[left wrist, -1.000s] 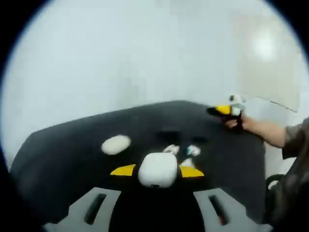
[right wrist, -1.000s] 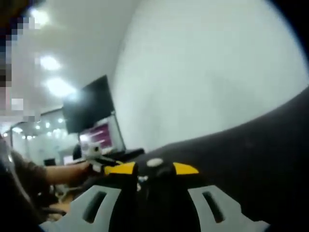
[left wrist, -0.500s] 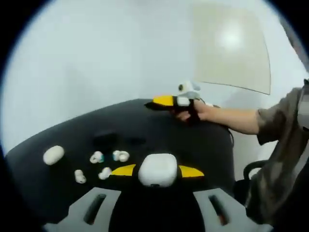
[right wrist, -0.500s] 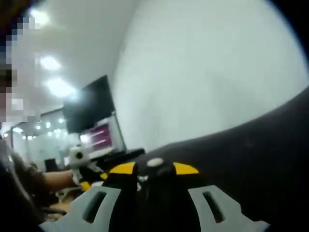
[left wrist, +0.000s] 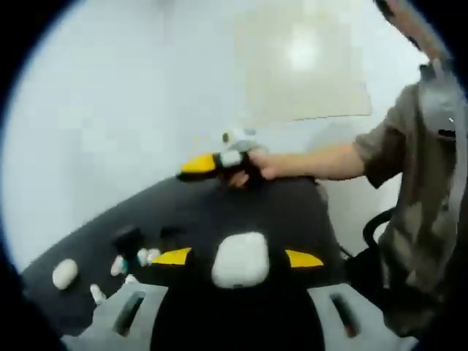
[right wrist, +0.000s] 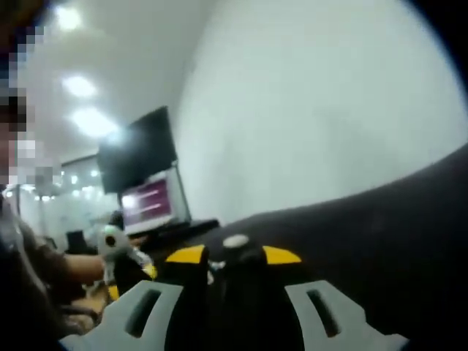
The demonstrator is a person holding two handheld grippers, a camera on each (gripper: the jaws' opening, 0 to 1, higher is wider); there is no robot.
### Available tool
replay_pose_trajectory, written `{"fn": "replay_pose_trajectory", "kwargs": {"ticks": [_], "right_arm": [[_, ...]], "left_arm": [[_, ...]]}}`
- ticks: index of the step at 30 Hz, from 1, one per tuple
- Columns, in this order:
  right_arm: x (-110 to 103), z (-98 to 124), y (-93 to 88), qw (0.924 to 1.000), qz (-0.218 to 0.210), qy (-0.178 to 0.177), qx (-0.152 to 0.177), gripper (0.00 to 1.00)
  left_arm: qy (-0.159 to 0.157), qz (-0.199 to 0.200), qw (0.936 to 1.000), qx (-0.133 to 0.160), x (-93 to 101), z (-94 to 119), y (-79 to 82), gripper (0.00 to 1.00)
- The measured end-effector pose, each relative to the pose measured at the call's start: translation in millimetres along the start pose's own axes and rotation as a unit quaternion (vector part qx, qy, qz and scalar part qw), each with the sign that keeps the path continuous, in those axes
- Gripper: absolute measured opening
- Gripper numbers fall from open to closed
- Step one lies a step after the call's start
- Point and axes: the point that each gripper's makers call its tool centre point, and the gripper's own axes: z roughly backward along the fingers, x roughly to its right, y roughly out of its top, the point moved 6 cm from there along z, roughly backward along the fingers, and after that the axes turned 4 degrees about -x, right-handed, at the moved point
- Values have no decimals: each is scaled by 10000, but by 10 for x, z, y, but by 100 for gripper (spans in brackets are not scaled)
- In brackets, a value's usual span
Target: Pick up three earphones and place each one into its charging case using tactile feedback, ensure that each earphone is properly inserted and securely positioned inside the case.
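My left gripper (left wrist: 238, 257) is shut on a white charging case (left wrist: 240, 259), held above the black table (left wrist: 285, 212). Several small white earphones (left wrist: 146, 256) lie on the table at the left, beside a small black item (left wrist: 126, 235) and a white oval case (left wrist: 64, 273). A hand holds my right gripper (left wrist: 212, 162) over the table's far edge. In the right gripper view, the right gripper (right wrist: 234, 254) has a small dark object with a pale spot (right wrist: 235, 242) between its yellow tips; what it is I cannot tell. The left gripper (right wrist: 115, 252) appears low on the left.
A pale wall (left wrist: 131, 110) rises behind the table. The person's sleeve and body (left wrist: 417, 190) fill the right side, with a chair (left wrist: 376, 227) beside the table. A dark monitor (right wrist: 142, 157) and a lit screen (right wrist: 150, 201) stand further back.
The left gripper view has swung, so the earphones and oval case now sit lower left. The white case stays between the jaws. In the right gripper view the left gripper has sunk lower.
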Motion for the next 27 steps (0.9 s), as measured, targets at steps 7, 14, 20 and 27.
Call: {"fn": "replay_pose_trajectory", "kwargs": {"ticks": [7,14,20,27], "right_arm": [[-96,-46,-52,9983,477,186,-275,31],[-237,-101,-127,9933,905,493,-524,32],[-180,-84,-104,9946,807,442,-481,32],[-186,-69,-124,9937,884,382,-566,32]], "left_arm": [[600,167,9952,757,-115,172,133,45],[658,-194,9940,850,-50,186,148,41],[733,-221,9924,959,-74,218,177,41],[858,95,9862,1412,-128,303,275,40]]}}
